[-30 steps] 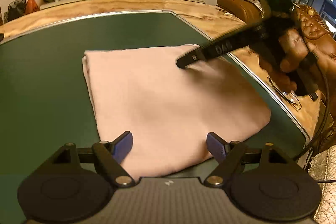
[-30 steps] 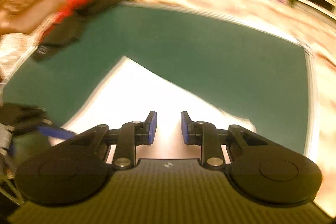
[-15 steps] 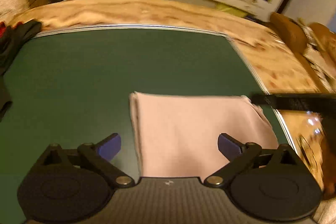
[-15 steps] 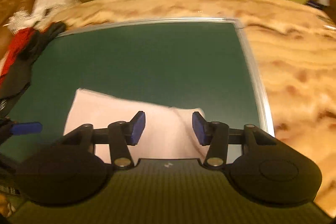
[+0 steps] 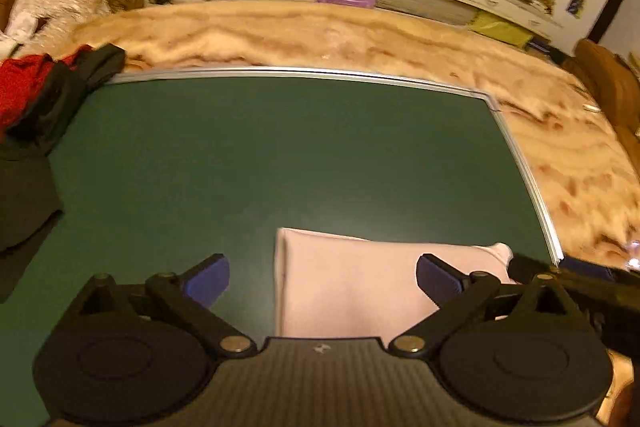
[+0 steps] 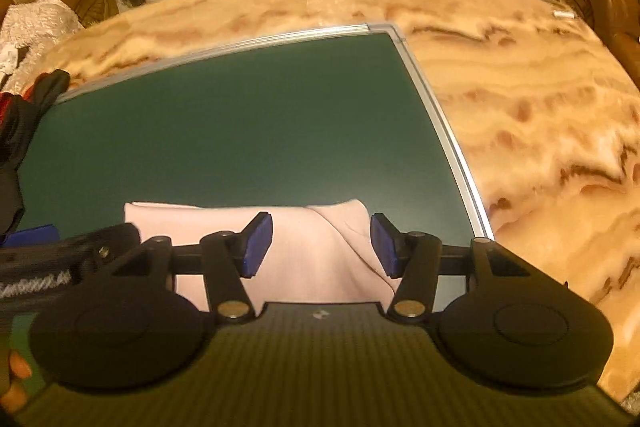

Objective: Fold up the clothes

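Cloth (image 5: 360, 291), a pale pink piece already folded into a flat oblong, lies on the green tabletop (image 5: 280, 155) near its right rim, with one corner at the far right slightly lifted and rumpled. Judging by how it lies, the step in hand is letting go after a fold and clearing away, so the sound way to finish is to lift both tools straight off without catching an edge, then press or tug that loose corner flat before any further fold. The left gripper (image 5: 322, 277) stands wide with nothing between its blue pads; the cloth's left edge falls between them, below and apart from them, so most of the cloth sits toward the right pad. The right gripper (image 6: 322, 241) stands partly wide and likewise empty, hanging over the cloth's right portion, with the wrinkled corner just inside its right pad. A heap of dark and red clothes (image 5: 36, 107) waits at the tabletop's left edge, well apart from the pink cloth.
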Action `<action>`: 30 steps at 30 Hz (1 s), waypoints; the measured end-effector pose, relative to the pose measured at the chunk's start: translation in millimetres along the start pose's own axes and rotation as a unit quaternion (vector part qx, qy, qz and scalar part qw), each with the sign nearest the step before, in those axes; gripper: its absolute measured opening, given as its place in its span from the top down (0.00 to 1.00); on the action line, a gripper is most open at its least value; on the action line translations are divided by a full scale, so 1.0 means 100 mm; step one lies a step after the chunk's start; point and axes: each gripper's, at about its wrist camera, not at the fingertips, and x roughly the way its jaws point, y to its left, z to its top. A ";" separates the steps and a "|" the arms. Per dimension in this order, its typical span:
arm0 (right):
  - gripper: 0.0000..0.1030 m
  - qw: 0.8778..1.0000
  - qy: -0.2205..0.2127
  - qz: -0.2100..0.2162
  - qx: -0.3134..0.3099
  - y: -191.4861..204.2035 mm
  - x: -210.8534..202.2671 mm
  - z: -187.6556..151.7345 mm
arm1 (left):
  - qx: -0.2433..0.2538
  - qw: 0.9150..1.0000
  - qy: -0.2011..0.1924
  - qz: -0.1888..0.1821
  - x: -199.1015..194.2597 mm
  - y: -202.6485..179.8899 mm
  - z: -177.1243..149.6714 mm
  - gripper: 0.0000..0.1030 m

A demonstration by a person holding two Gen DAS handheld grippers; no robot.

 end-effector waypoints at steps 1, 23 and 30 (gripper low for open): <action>0.40 1.000 0.003 0.001 -0.004 0.02 -0.01 -0.01 | -0.008 1.000 -0.001 0.009 -0.01 0.00 -0.02 0.00; 0.40 0.999 -0.002 -0.023 -0.025 0.27 -0.41 -0.50 | -0.031 0.999 0.014 0.003 -0.26 0.11 -0.46 0.00; 0.40 0.999 -0.006 -0.026 -0.040 0.31 -0.51 -0.69 | -0.016 1.000 0.002 0.022 -0.41 0.12 -0.64 0.00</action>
